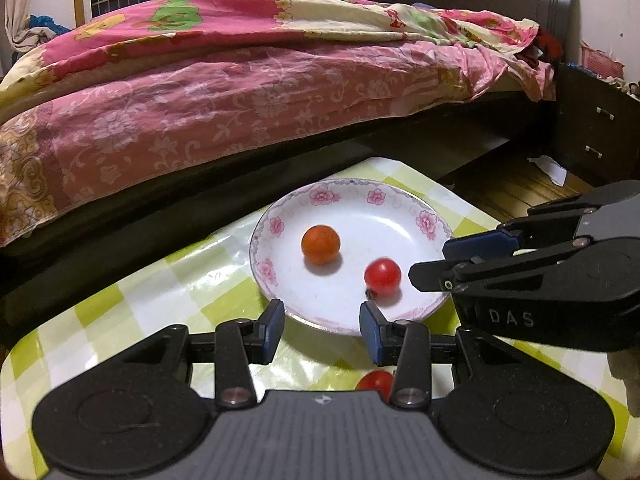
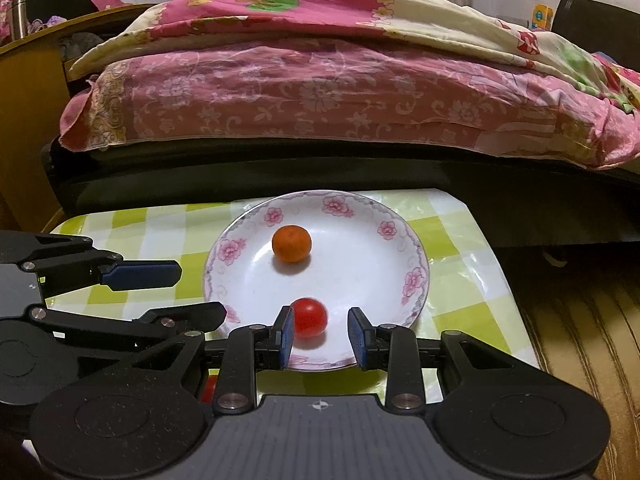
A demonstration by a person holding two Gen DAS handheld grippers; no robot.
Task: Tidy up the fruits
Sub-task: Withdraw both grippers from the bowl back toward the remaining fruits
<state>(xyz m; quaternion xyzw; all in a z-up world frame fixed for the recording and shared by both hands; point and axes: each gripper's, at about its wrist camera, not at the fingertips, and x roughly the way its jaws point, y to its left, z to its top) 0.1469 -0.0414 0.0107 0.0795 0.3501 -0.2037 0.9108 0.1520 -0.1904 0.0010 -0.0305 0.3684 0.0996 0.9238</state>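
Note:
A white plate with pink flowers point(image 1: 400, 208) point(image 2: 360, 216) sits on a green-checked table. On it lie an orange mandarin point(image 1: 320, 245) point(image 2: 291, 243) and a red cherry tomato point(image 1: 382, 276) point(image 2: 309, 316). My left gripper point(image 1: 322, 326) is open and empty at the plate's near rim. A second red tomato point(image 1: 374, 383) point(image 2: 209, 389) lies on the table under it, partly hidden. My right gripper point(image 2: 320, 338) is open over the plate's near edge, the red tomato just beyond its left finger, free of the pads. In the left wrist view the right gripper point(image 1: 432, 260) shows from the side.
The green-checked tablecloth point(image 1: 168, 296) point(image 2: 460, 280) covers a small table beside a bed with a pink quilt point(image 1: 240, 92) point(image 2: 320, 88). A dark nightstand point(image 1: 596, 128) stands at the right. Wooden floor point(image 2: 580, 340) lies past the table's right edge.

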